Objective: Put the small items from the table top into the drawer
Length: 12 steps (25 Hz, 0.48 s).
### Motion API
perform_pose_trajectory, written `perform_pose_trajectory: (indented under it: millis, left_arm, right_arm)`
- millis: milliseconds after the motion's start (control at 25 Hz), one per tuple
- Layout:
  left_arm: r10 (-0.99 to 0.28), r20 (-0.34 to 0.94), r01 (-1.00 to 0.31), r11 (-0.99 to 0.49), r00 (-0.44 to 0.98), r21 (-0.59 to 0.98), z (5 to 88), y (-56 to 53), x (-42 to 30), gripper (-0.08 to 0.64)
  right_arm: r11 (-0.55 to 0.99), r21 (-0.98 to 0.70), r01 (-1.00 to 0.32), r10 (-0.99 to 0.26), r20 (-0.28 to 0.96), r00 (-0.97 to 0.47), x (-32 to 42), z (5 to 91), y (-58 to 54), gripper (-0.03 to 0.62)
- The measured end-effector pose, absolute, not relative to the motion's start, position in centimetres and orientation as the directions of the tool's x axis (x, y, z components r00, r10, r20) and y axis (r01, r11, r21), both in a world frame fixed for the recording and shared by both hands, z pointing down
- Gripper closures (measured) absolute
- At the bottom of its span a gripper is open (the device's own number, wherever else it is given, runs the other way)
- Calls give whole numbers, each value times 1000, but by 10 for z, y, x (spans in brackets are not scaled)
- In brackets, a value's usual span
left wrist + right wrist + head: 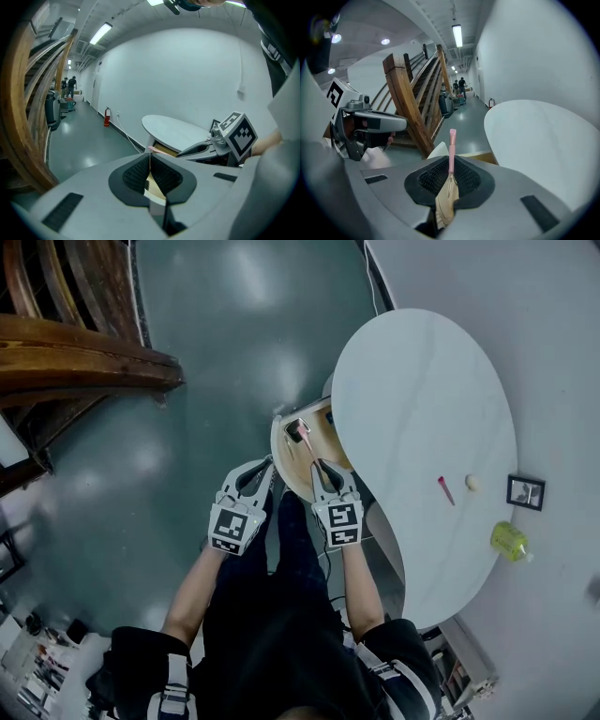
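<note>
The open drawer, wooden inside, juts from the left edge of the white oval table. My right gripper hangs over the drawer, shut on a thin pink stick that points forward out of the jaws. A small pink and dark item lies in the drawer. My left gripper is just left of the drawer's rim, its jaws shut with nothing between them. On the table top lie another pink stick and a small cream ball.
A framed picture and a yellow-green bottle sit near the table's right edge. A wooden staircase rises at the left over a glossy grey floor. The person's legs are right in front of the drawer.
</note>
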<state>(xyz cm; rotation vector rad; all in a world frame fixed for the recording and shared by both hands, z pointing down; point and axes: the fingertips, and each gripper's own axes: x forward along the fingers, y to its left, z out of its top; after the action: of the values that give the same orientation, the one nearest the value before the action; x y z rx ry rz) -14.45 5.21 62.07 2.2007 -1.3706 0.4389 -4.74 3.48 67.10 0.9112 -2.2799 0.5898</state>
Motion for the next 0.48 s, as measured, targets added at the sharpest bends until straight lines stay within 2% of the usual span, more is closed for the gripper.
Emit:
perform_pose_trajectory:
  millis: [480]
  left_arm:
    - [-701,552,-892,-354,452,280,671,54,-147,535]
  right_arm:
    - [645,-197,-738,-384,752,-536,-39,742,44,538]
